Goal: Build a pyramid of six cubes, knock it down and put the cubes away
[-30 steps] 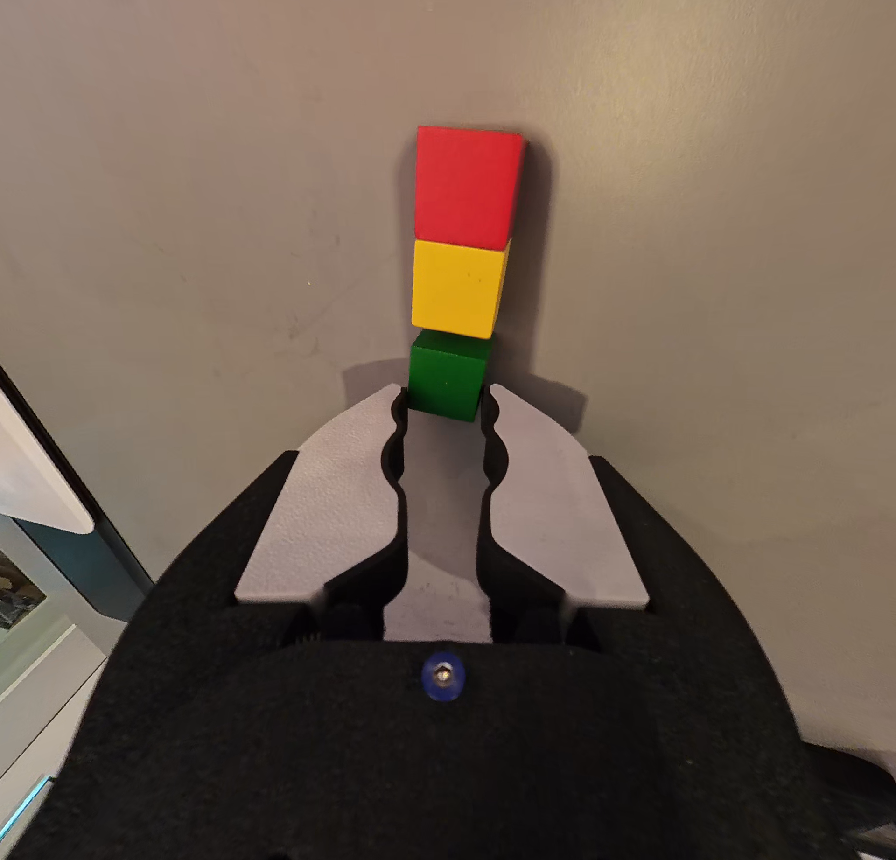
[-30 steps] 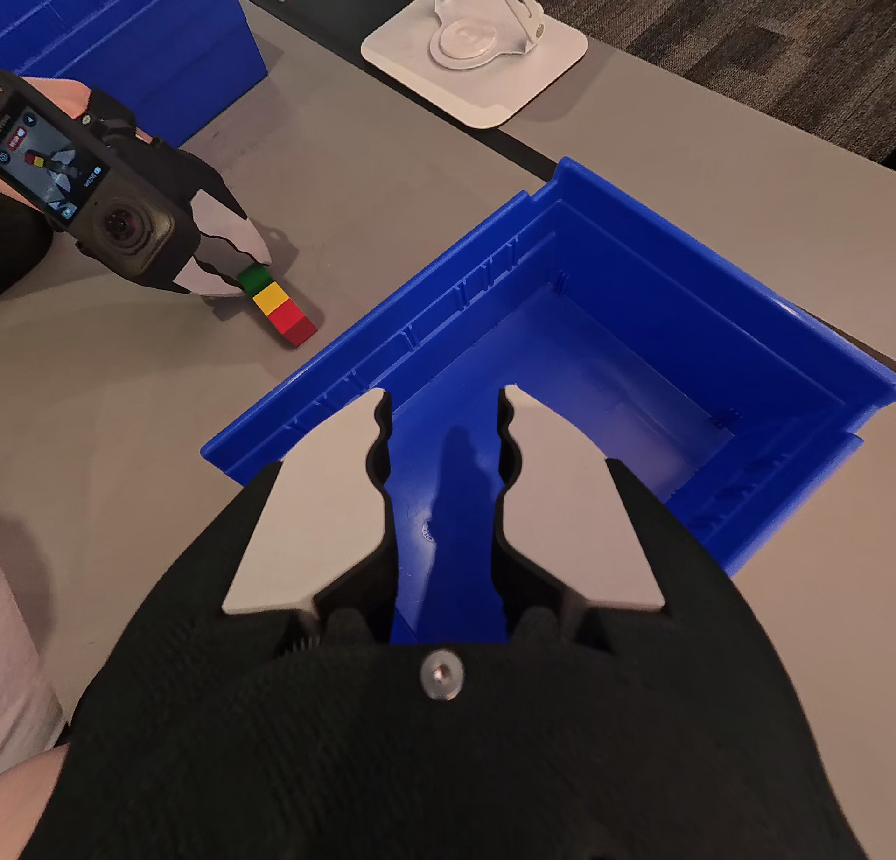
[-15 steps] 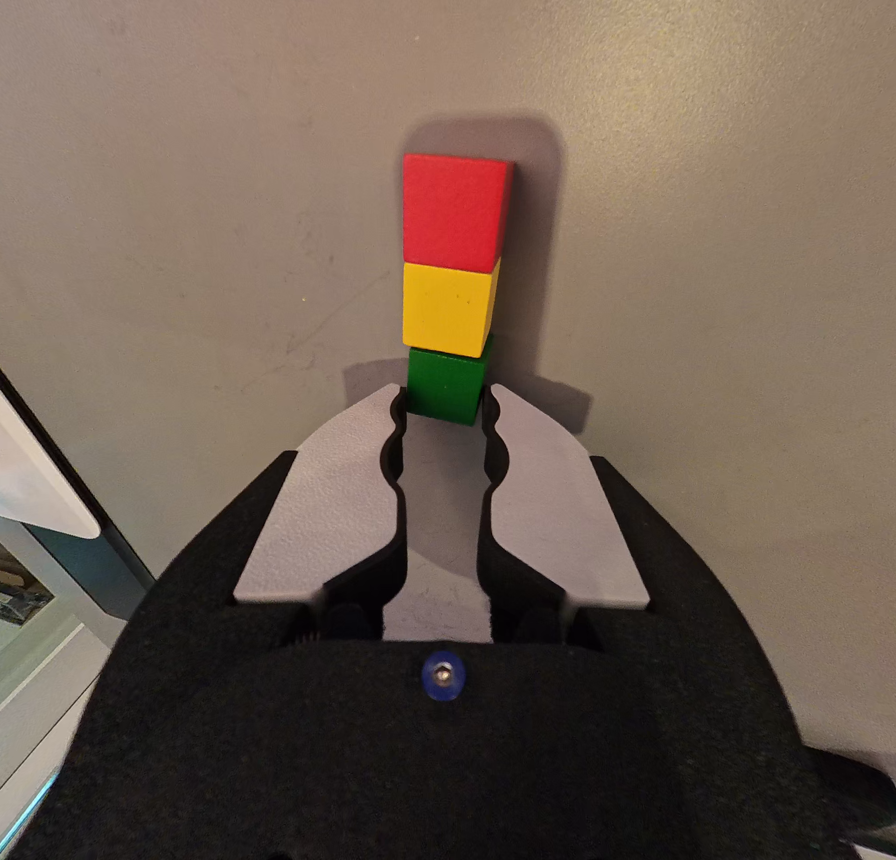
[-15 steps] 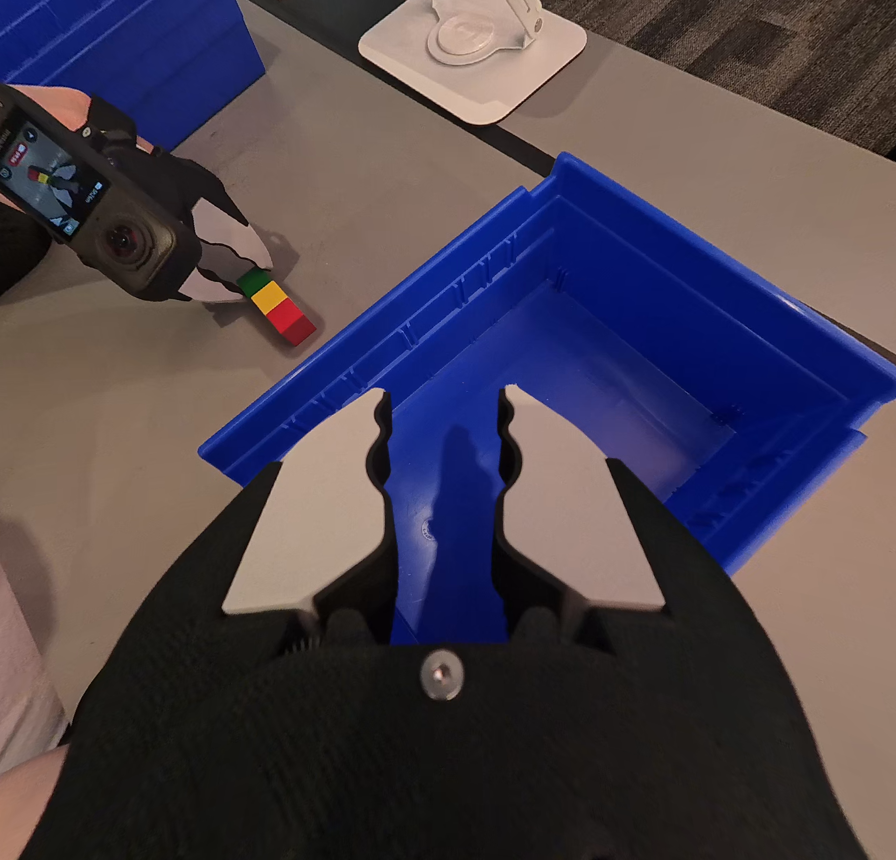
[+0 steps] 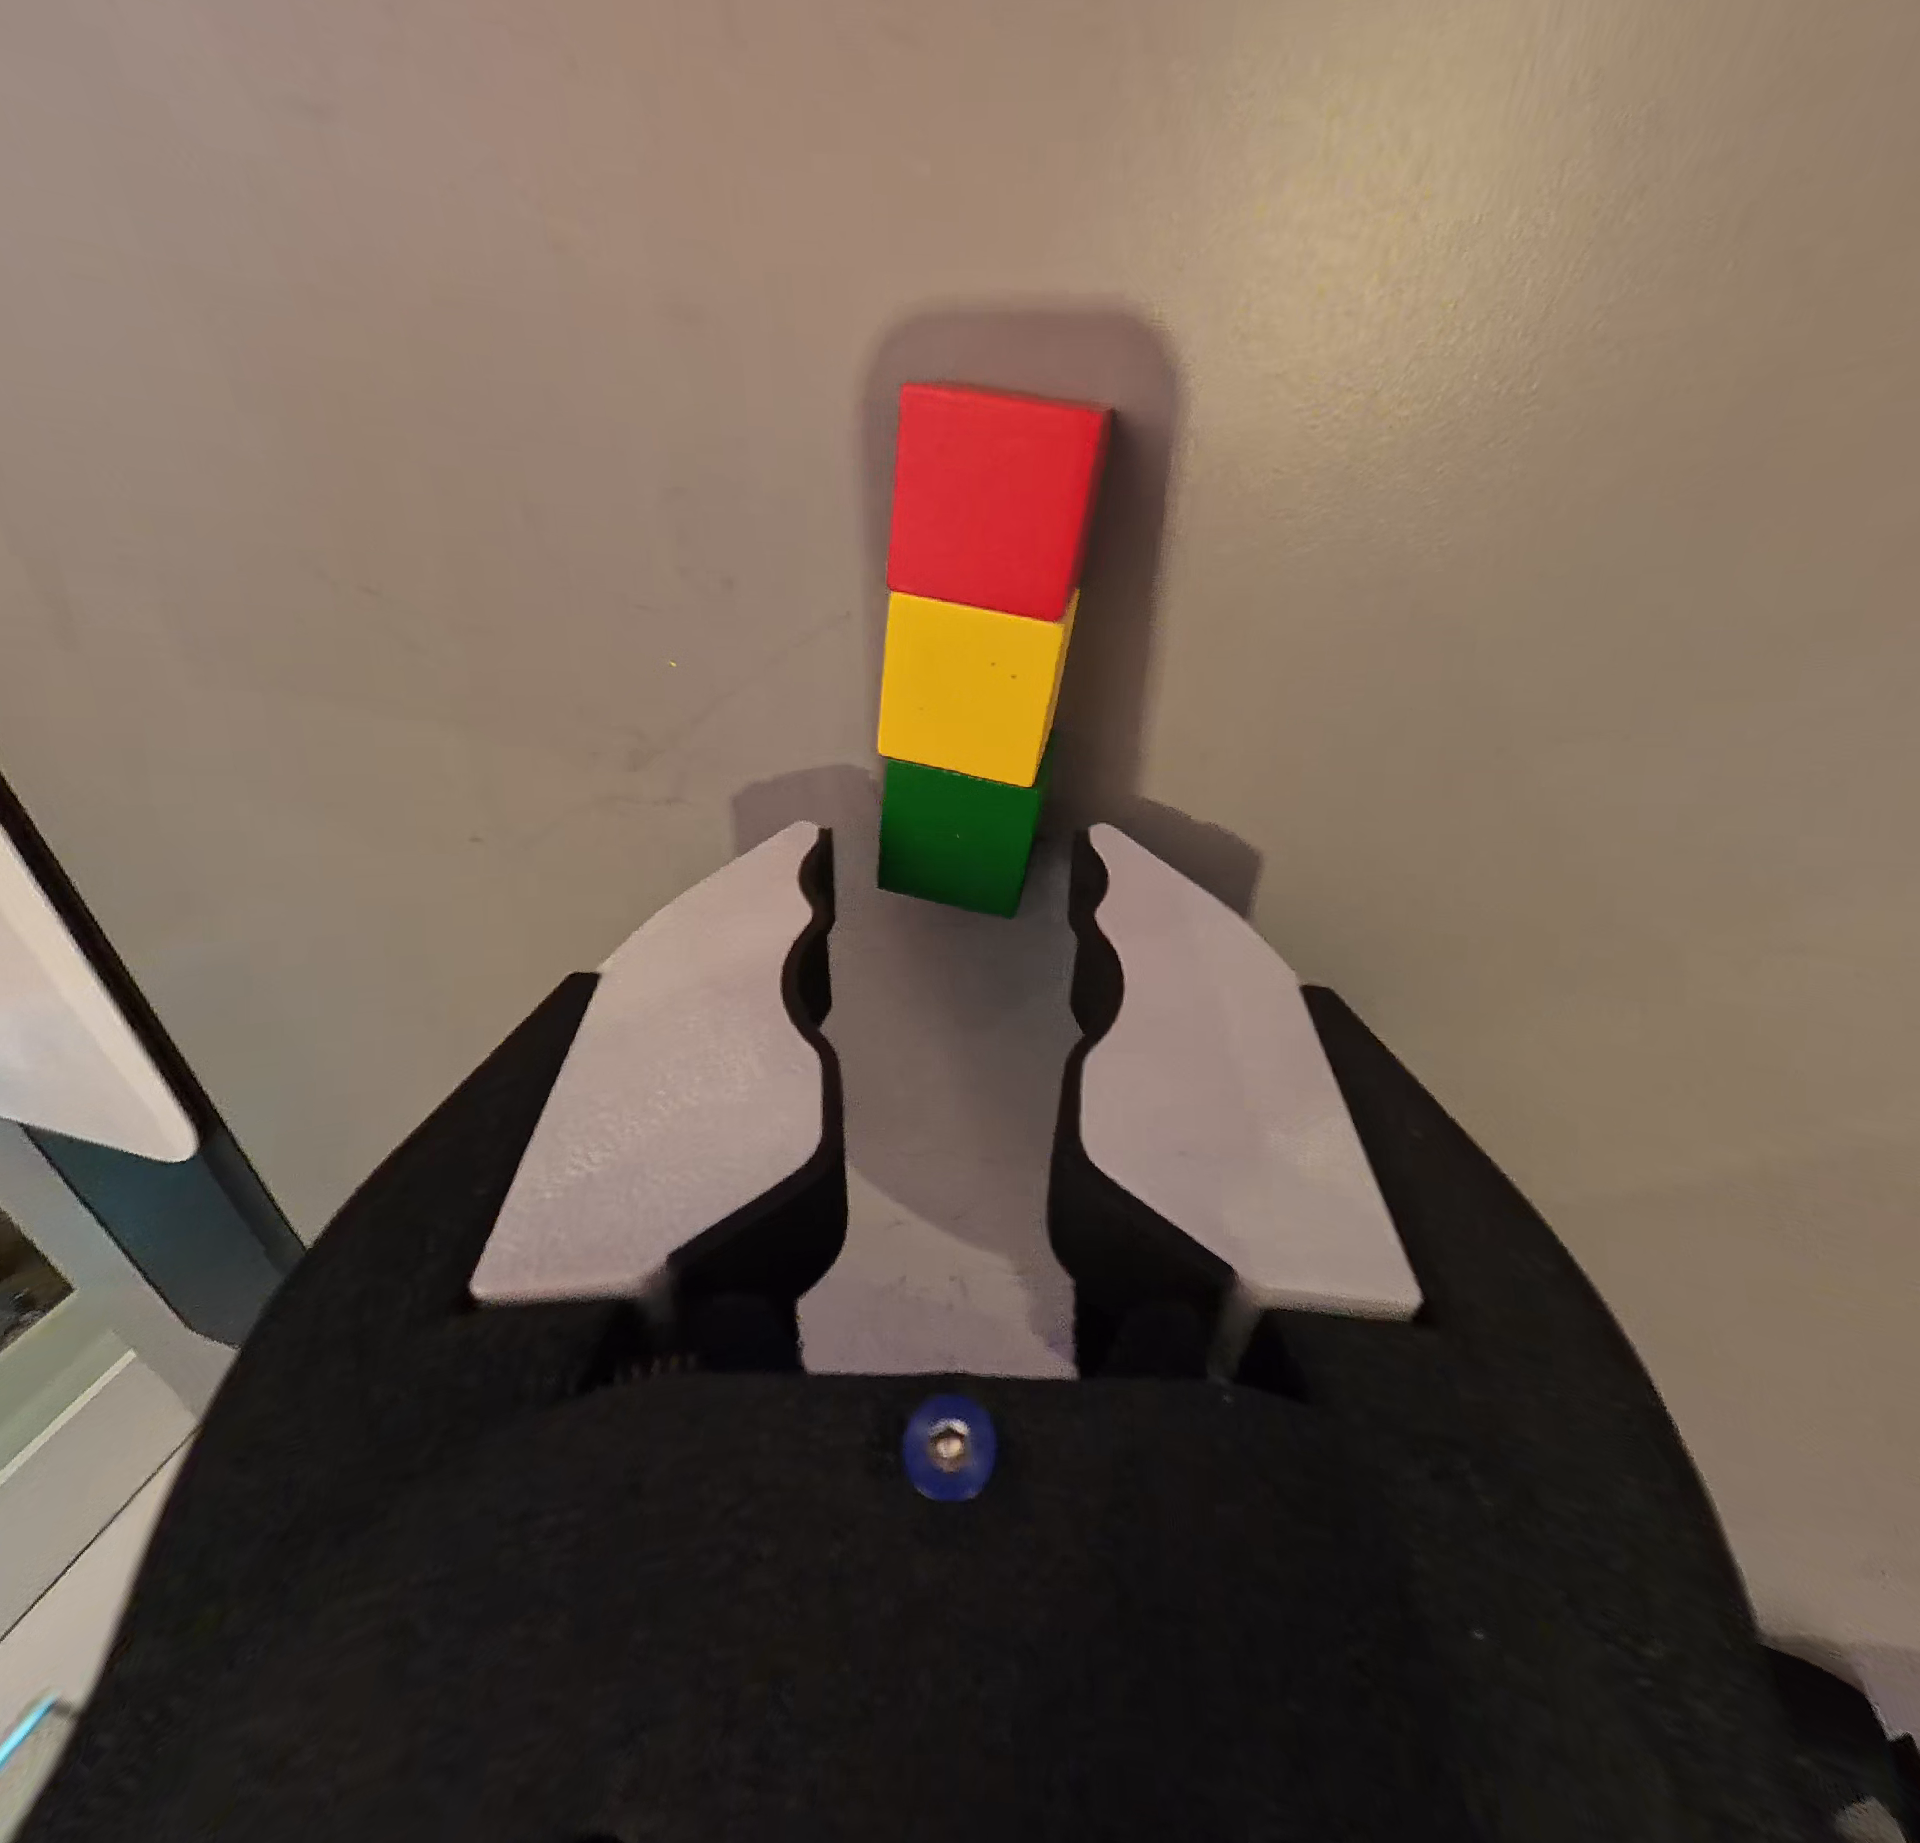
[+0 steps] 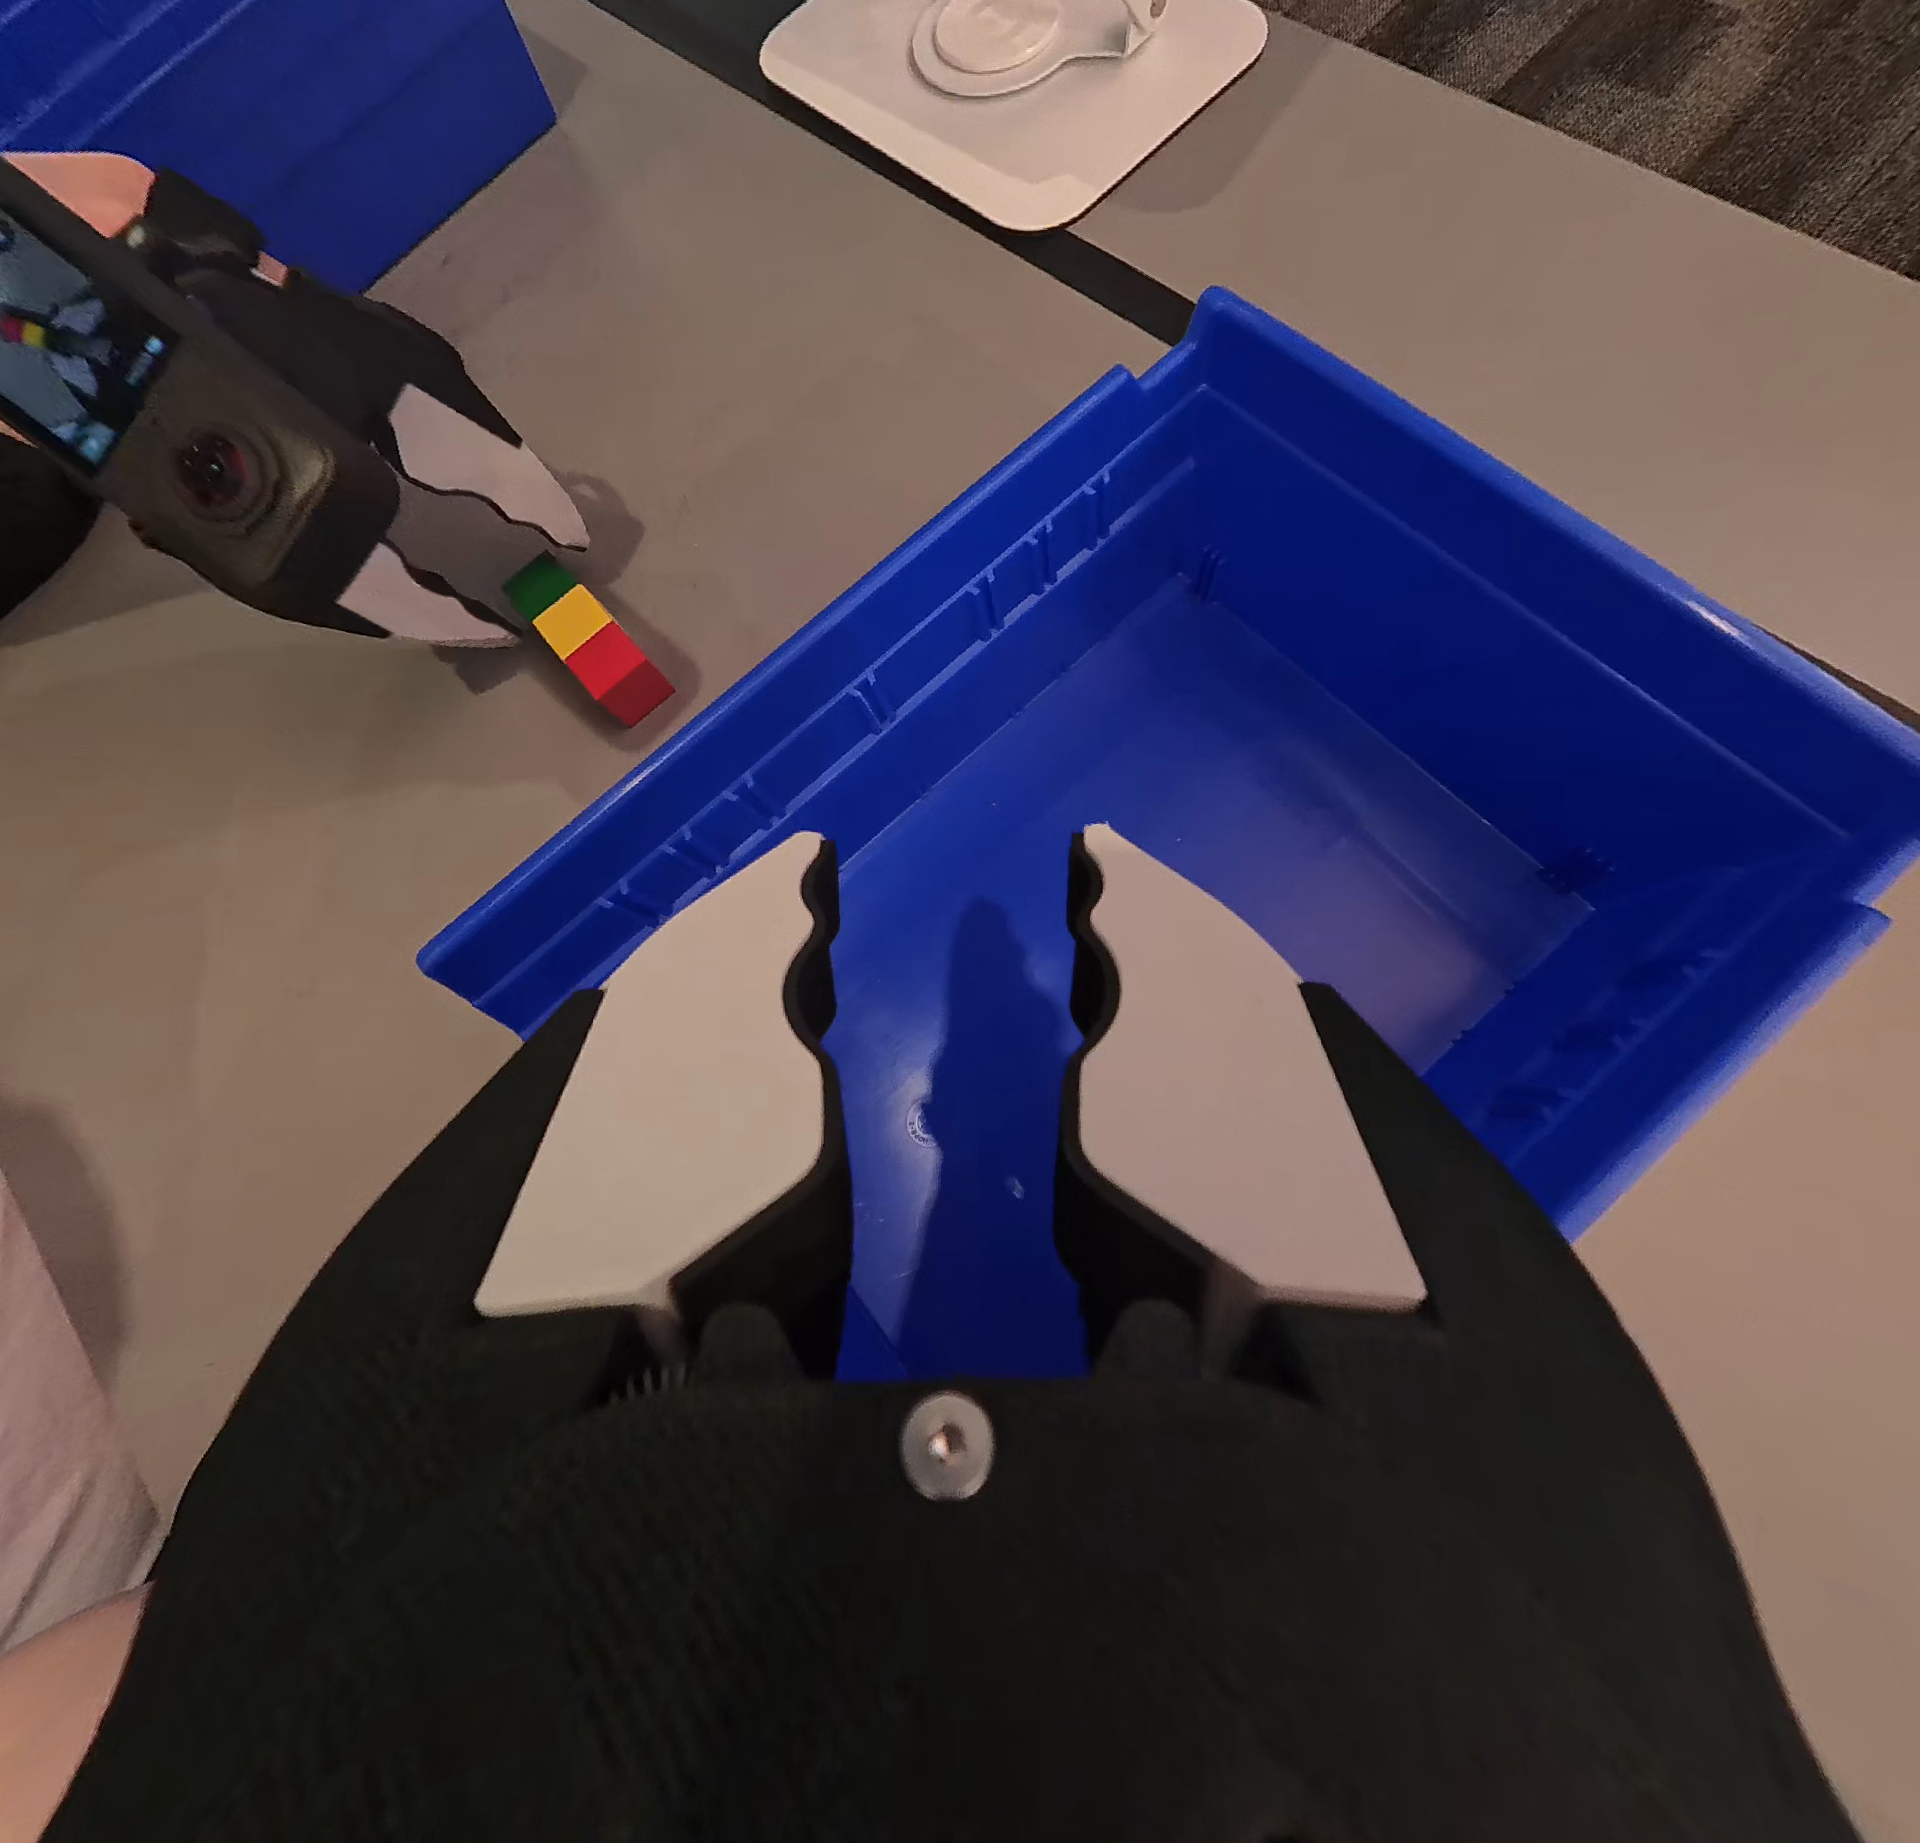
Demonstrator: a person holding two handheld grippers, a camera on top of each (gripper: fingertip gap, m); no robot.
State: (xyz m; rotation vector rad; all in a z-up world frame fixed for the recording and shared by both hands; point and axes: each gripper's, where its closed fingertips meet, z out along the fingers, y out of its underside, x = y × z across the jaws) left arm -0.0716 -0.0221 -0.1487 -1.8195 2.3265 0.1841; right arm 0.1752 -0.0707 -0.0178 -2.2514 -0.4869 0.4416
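- Three cubes lie in a straight row on the grey table [image 6: 312, 910], face to face: a green cube [image 5: 956, 837], then a yellow cube [image 5: 971, 687], then a red cube [image 5: 992, 500] at the far end as the left wrist view sees it.
- In the right wrist view the same row runs slantwise, green cube [image 6: 540, 583] at the upper left, yellow cube [image 6: 569, 621] in the middle, red cube [image 6: 613, 666] nearest the bin.
- The left gripper [image 5: 951, 843] is low over the table and points along the row; its jaws are parted a little wider than the green cube, which sits between the fingertips with a sliver of table showing on each side, so nothing is gripped.
- From the right wrist view the left gripper [image 6: 520, 588] comes in from the left, tilted down, with a camera [image 6: 223, 468] mounted behind its fingers.
- The right gripper [image 6: 951, 843] hangs above the near left part of a blue bin [image 6: 1039, 536], jaws apart and holding nothing.
- The bin's floor is bare blue plastic; its left wall stands near the red cube, with a strip of table between them.
- A second blue bin [image 6: 260, 58] stands at the far left, well apart from the cubes.
- A white stand base [image 6: 1018, 58] sits at the far side, beside a dark seam in the table.
- Open grey table spreads to the left and right of the row in the left wrist view.
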